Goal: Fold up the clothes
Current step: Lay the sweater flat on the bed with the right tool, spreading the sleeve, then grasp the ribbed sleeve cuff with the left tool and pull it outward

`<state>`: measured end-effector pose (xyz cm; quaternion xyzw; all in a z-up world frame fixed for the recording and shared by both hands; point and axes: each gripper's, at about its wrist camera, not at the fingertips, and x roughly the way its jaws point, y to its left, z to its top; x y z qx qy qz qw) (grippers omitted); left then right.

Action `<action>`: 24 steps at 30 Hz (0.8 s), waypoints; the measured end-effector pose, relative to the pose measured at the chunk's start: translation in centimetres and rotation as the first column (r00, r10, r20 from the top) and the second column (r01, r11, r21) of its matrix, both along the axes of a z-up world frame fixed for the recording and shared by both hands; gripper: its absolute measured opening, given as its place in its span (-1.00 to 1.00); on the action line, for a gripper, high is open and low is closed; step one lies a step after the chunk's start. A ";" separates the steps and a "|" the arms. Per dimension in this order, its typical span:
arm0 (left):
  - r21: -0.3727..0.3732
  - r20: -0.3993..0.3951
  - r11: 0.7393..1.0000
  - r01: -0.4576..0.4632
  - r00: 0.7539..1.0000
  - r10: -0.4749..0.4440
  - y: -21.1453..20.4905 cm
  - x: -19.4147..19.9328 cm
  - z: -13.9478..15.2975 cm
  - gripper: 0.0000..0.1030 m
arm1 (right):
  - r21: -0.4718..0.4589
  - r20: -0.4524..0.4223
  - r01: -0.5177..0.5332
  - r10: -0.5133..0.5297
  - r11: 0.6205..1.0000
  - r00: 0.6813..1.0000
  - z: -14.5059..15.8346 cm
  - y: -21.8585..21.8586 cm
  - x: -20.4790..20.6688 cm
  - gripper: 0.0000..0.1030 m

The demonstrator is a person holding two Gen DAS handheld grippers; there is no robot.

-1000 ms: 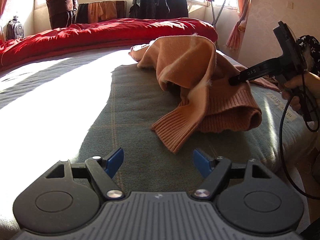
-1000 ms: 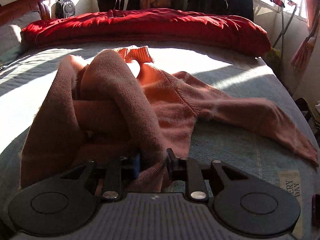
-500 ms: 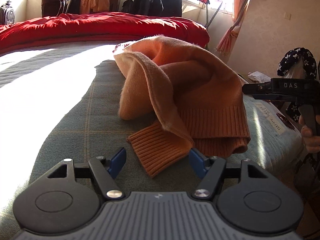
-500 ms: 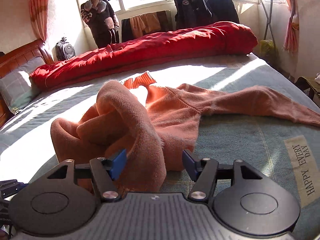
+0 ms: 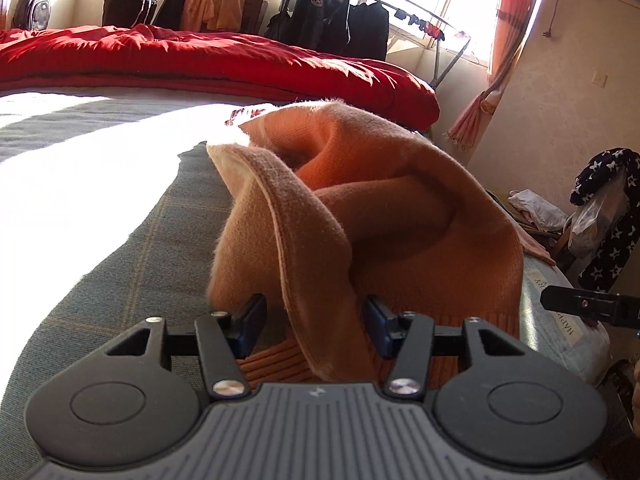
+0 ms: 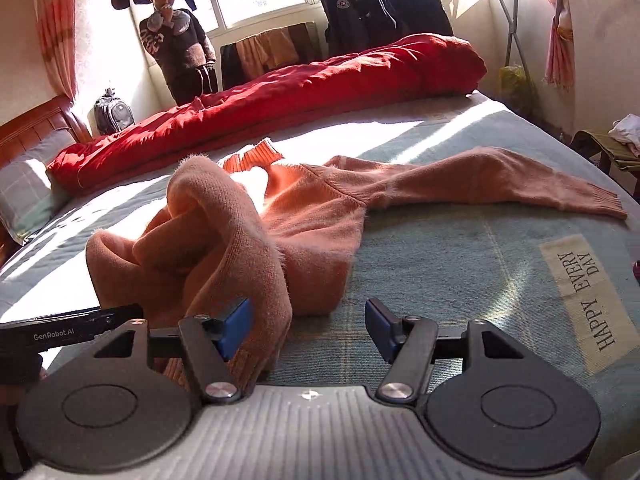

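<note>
Left claw (image 5: 314,322) closing around sweater (image 5: 360,200) fold, now nearer | right claw (image 6: 308,326) released, pulled back

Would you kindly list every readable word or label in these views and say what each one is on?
"HAPPY EVERY DAY": patch sewn on the bed cover.
"GenRobot.AI": side of the left gripper, seen from the right wrist view.
Round badge on the hanging dark jacket: too small to read.
</note>
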<state>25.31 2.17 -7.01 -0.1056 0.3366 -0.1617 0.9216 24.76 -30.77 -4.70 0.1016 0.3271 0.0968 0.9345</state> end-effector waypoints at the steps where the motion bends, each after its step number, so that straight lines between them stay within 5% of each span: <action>1: -0.002 -0.005 1.000 -0.005 1.000 0.005 -0.2 0.3 -0.2 -0.15 | 0.001 -0.003 -0.004 0.004 1.000 1.000 -0.2 0.0 0.1 0.30; 4: 0.011 -0.019 1.000 -0.020 1.000 0.020 -0.7 0.8 -0.8 -0.67 | 0.004 -0.016 -0.011 0.011 1.000 1.000 -0.6 0.0 0.3 0.30; 8: 0.049 -0.001 0.998 -0.030 1.000 0.030 -0.9 0.5 -0.8 -0.92 | 0.003 -0.027 -0.004 0.004 1.000 1.000 -1.0 -0.2 0.4 0.30; 16: 0.178 0.106 0.980 -0.089 0.992 0.071 2.7 -0.2 2.5 -0.93 | -0.021 -0.023 0.021 -0.021 1.000 1.000 -0.7 -0.4 0.3 0.30; 24: 0.285 0.140 0.935 -0.211 0.974 0.177 9.2 1.8 4.8 -0.93 | -0.075 -0.011 -0.049 0.048 0.996 0.999 0.3 2.3 0.2 0.34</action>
